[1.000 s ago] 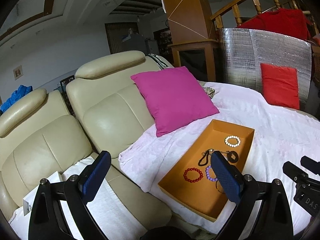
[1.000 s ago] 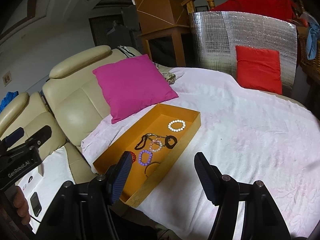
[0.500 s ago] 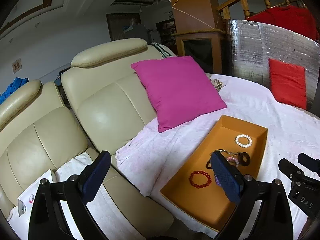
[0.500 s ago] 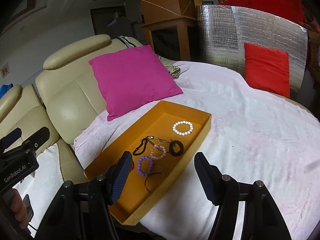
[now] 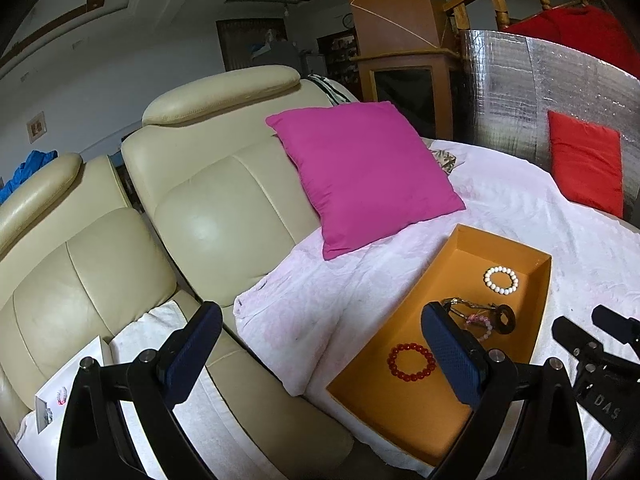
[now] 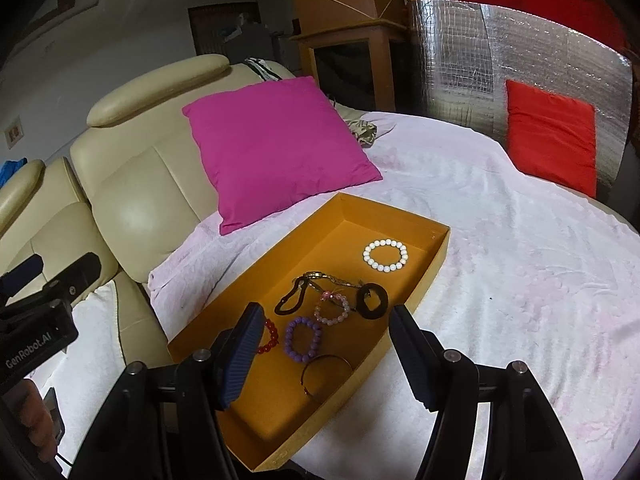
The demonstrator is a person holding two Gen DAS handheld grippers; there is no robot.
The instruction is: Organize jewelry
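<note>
The bracelets lie in the orange tray [image 6: 424, 282] on the bed, its long axis running near-left to far-right. The right gripper [image 6: 324, 356], jaws spread and empty, hovers just over the purple bracelet [image 6: 303, 338]. The left gripper [image 5: 320, 356], also spread, hangs farther left.

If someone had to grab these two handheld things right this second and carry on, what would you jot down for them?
Left tongs: open, holding nothing, out over the sofa edge.
Right tongs: open, holding nothing, above the near end of the orange tray.
In the tray: white bracelet, purple bracelet, pink bracelet, red bracelet, black ring, thin bangle.
Done: nothing gripped yet.
Left: pick up and sort the pieces.
</note>
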